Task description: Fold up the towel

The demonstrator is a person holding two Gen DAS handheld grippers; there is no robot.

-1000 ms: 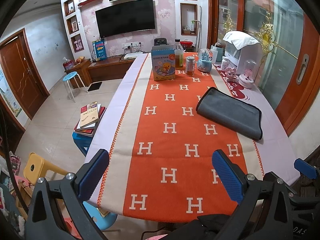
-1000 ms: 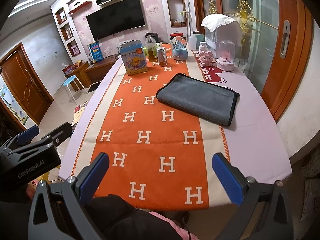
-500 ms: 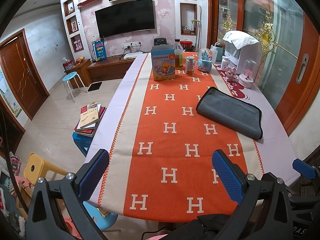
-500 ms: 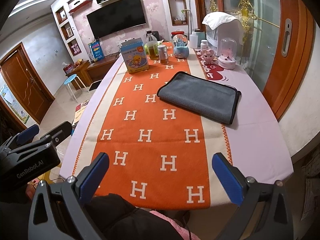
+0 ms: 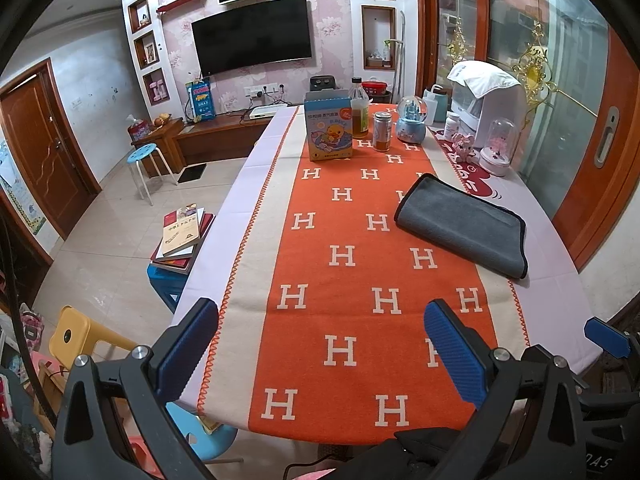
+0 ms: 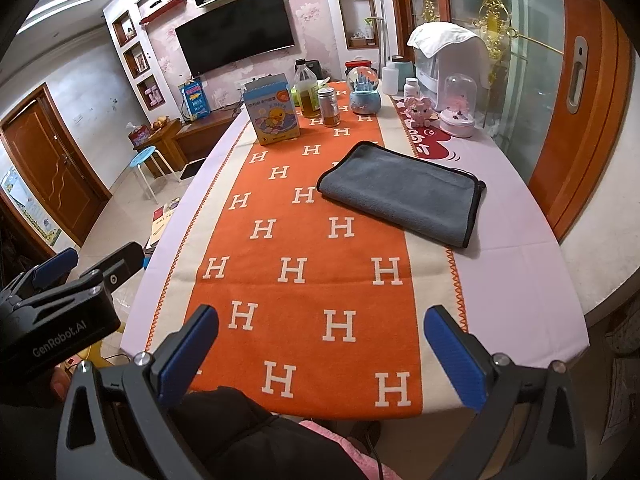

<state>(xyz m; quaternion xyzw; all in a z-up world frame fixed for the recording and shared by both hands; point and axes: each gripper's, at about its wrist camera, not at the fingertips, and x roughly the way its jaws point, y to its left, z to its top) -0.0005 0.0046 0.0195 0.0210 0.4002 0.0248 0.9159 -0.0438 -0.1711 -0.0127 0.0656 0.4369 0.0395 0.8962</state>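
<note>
A grey towel (image 5: 464,222) with a dark hem lies folded flat on the right side of the table, half on the orange runner; it also shows in the right wrist view (image 6: 404,192). My left gripper (image 5: 320,344) is open and empty, held above the near table edge, well short of the towel. My right gripper (image 6: 320,352) is open and empty, also above the near edge. The left gripper's body shows at the left of the right wrist view (image 6: 60,300).
The table (image 5: 256,184) carries an orange H-pattern runner (image 5: 360,280). At its far end stand a blue duck box (image 5: 328,128), a bottle (image 5: 359,110), a jar (image 5: 382,133), a snow globe (image 5: 411,120) and a white appliance (image 5: 486,96). Books on a stool (image 5: 182,236) sit left of the table.
The right wrist view has drawn slightly nearer over the table; the towel sits a little lower in it. The left gripper is nearly still. Both stay open.
</note>
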